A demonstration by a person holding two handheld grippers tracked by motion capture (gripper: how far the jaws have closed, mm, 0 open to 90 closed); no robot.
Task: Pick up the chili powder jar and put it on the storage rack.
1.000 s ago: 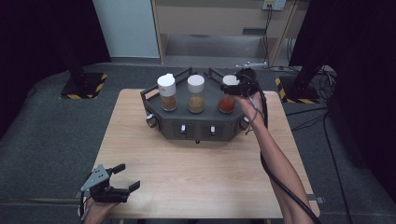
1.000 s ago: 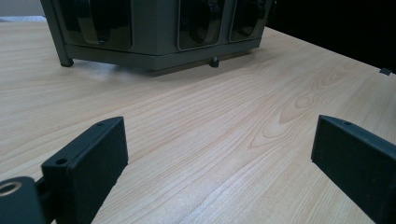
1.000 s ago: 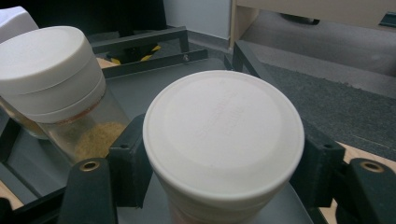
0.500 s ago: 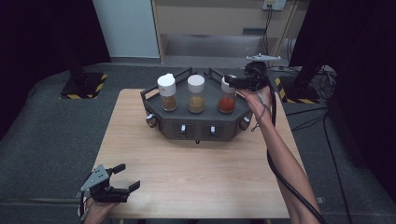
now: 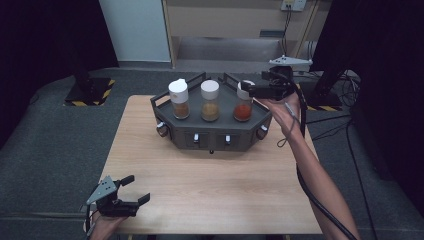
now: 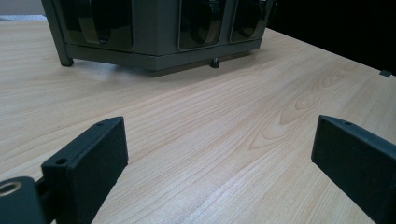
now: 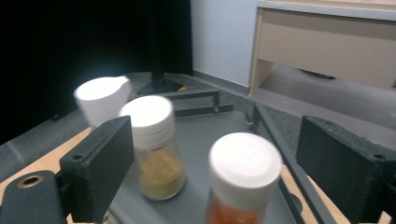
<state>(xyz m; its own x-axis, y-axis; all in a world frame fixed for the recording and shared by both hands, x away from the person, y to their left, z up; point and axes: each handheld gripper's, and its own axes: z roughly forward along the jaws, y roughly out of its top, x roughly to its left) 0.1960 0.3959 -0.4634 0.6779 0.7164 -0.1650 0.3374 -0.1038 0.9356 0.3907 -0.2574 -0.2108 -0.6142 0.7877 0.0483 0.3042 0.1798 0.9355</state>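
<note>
The right hand-held gripper (image 5: 253,90), jaws just opened wide, hovers empty beside the red spice jar (image 5: 243,102).

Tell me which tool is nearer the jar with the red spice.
Right. The right tool sits just beside the red spice jar at its cap, jaws open, nothing gripped. The left tool rests far off at the table's near left corner.

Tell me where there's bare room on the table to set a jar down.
The wide wooden stretch of the table between the grey rack and the near edge is bare, with the left claw at its left corner. Narrow strips flank the rack. The rack top is crowded: three spice jars, the open right claw at the red one.
</note>
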